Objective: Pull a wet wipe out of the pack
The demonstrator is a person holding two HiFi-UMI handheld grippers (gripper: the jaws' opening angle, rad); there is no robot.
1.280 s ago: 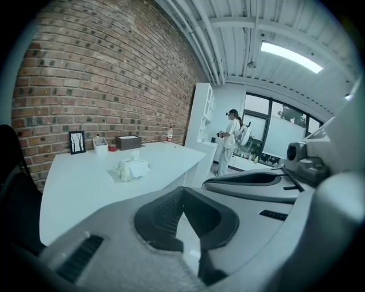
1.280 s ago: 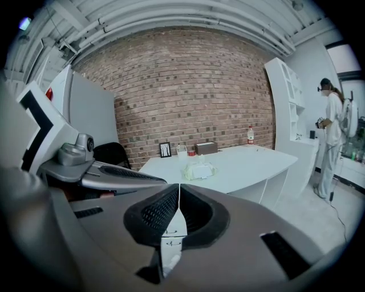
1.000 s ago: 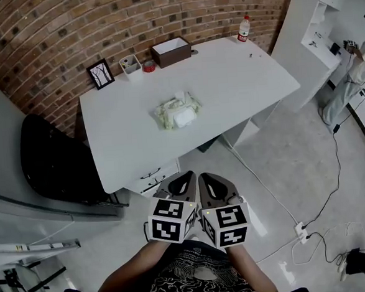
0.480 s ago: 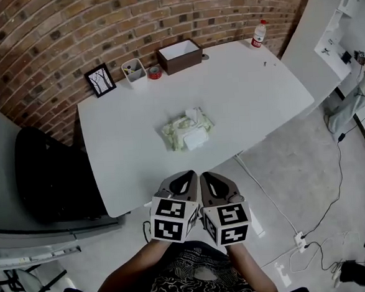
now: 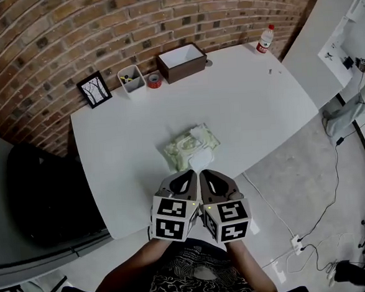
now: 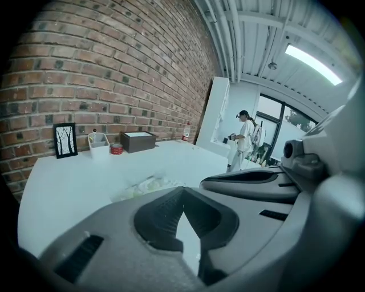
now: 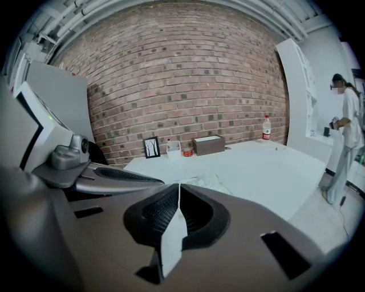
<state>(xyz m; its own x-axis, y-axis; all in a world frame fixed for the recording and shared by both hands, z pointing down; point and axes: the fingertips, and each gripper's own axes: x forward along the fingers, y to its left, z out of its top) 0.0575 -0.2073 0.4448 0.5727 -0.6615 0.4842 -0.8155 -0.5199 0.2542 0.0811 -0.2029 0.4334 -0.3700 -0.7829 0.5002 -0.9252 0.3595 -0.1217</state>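
Hovering side by side at the near edge of the table (image 5: 254, 100), the left gripper (image 5: 186, 176) and right gripper (image 5: 208, 176) both have their jaws pressed together, with nothing between them. Straight ahead of their tips, near but not touching, the pack of wet wipes (image 5: 190, 146) lies flat. Far beyond it stand a box (image 5: 181, 61) and a picture frame (image 5: 95, 90).
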